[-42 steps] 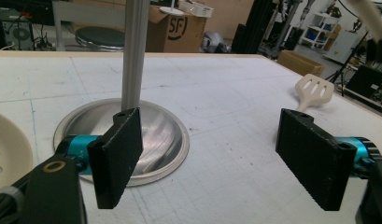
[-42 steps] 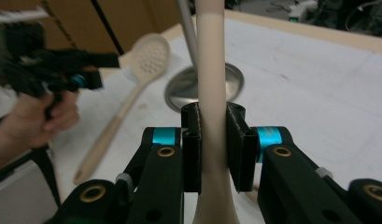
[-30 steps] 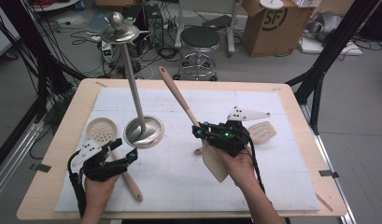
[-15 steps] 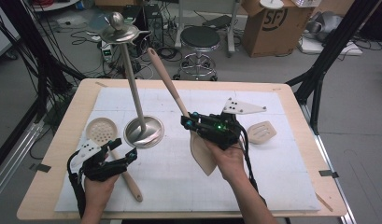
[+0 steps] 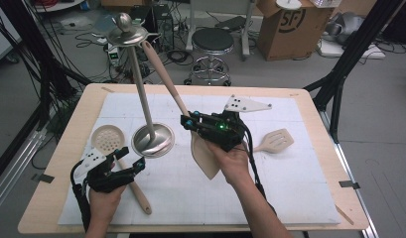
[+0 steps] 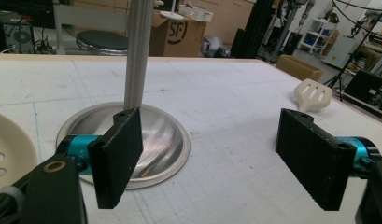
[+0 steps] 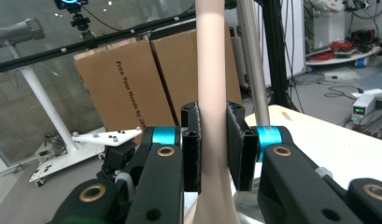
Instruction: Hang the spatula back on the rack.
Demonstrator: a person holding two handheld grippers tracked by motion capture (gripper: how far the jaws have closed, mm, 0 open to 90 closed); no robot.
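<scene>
Wooden spatula (image 5: 183, 106) is clamped by its handle in the right tongs (image 5: 194, 124), blade hanging below them and the handle's end tilted up toward the disc atop the steel utensil stand (image 5: 143, 104). My guess is that the angle is meant to bring that end to the stand's top for hanging. Beyond the left tongs (image 5: 126, 156), which gape wide with nothing between them, sits the stand's dish-shaped base, likely so they can steady it. Their hand rests by the skimmer (image 5: 107, 140); a slotted turner (image 5: 276, 141) lies on the counter (image 5: 309, 99) behind the right tongs.
</scene>
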